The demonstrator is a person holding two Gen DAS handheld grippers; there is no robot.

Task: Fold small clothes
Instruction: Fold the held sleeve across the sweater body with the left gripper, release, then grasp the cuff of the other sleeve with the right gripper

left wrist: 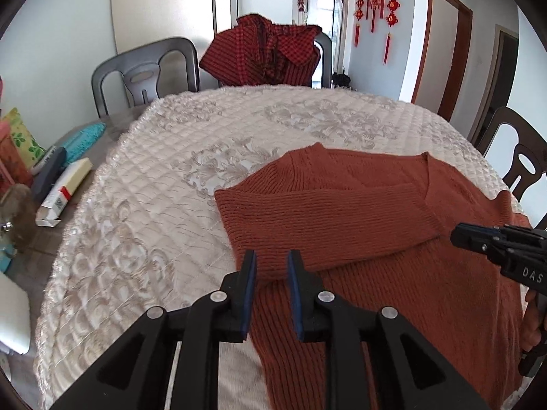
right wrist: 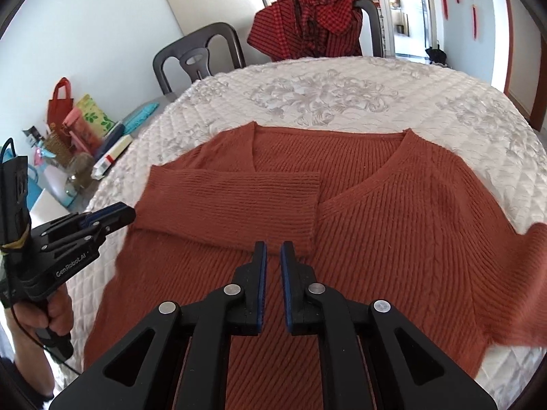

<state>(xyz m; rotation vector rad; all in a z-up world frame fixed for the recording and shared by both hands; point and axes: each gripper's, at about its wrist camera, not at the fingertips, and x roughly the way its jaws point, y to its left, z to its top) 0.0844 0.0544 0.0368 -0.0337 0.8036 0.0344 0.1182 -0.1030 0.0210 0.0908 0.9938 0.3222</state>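
A rust ribbed-knit V-neck sweater (right wrist: 359, 205) lay flat on the quilted cream tablecloth (right wrist: 342, 92), one sleeve (right wrist: 232, 201) folded across its chest. Both the left gripper (left wrist: 271, 259) and the right gripper (right wrist: 273, 251) hovered over it, narrowly parted and empty; its hem was cut off below.

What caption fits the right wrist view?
Rust sweater on quilted table cover, one sleeve folded across; right gripper above, holding nothing.

Both wrist views close, angled down, sharing sweater (left wrist: 359, 212)

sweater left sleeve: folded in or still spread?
Folded in. The left sleeve lies across the sweater chest; the right sleeve is still spread.
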